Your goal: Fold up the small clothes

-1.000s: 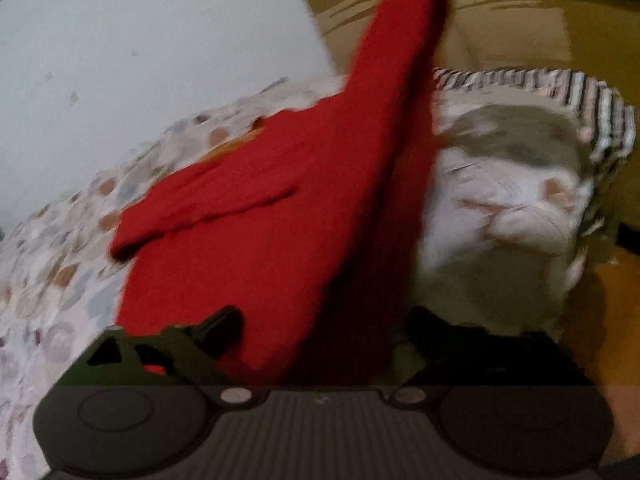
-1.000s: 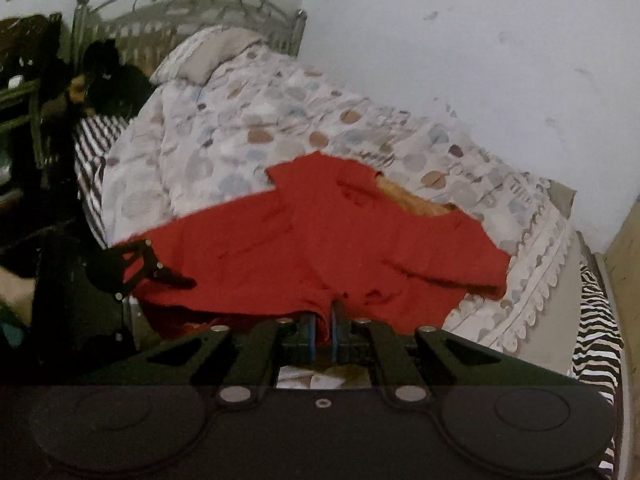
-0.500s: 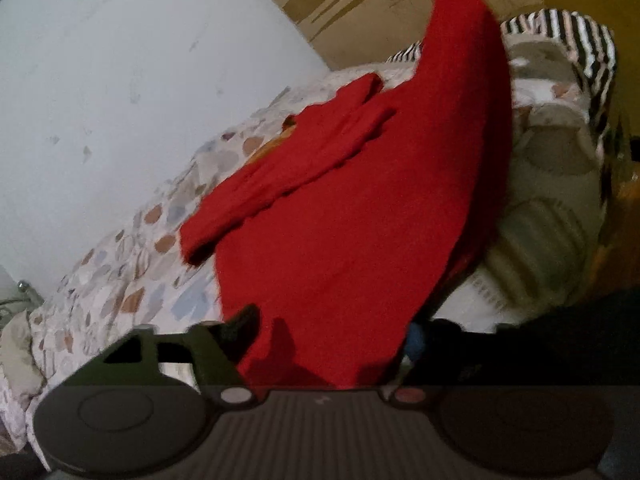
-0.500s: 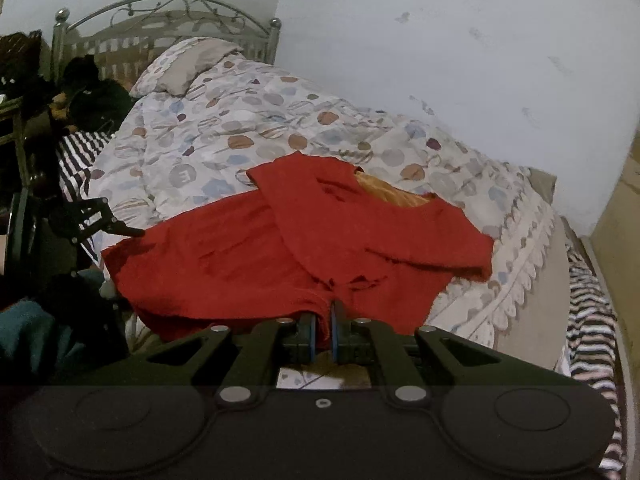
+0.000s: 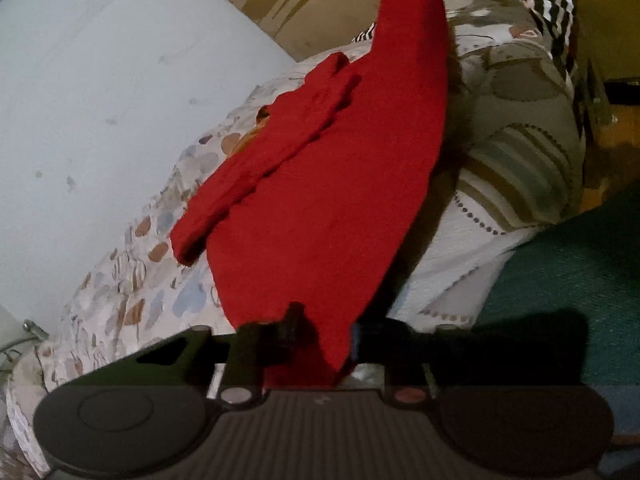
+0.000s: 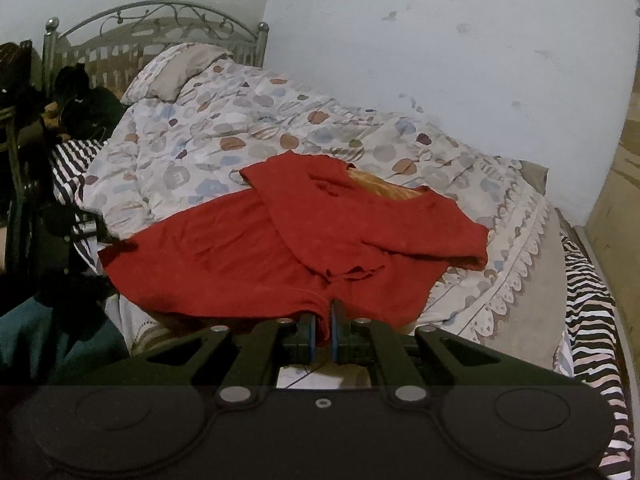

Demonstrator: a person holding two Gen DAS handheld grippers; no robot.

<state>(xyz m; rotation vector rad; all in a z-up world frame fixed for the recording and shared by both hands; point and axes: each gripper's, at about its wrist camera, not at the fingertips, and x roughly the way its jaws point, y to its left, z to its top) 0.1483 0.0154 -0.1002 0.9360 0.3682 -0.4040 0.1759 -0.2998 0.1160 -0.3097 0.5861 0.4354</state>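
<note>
A red long-sleeved top [image 6: 256, 252] lies spread on the patterned quilt [image 6: 224, 136], both sleeves folded across its body. My right gripper [image 6: 323, 330] is shut on its near hem at the bed's edge. My left gripper [image 5: 322, 326] is shut on another corner of the red top [image 5: 320, 184], which stretches away from it over the quilt [image 5: 132, 256]. The left gripper also shows in the right wrist view [image 6: 86, 224], at the top's left corner.
A metal headboard [image 6: 152, 32] and pillow [image 6: 176, 68] stand at the far end. A white wall [image 6: 440, 60] runs along the bed. Striped bedding [image 6: 588, 300] hangs at the right side. Dark clothes [image 6: 80, 108] pile at the left.
Both grippers have pulled the red top's hem toward the bed's near edge, and the cloth lies flatter. The left gripper has swung and closed in on its corner.
</note>
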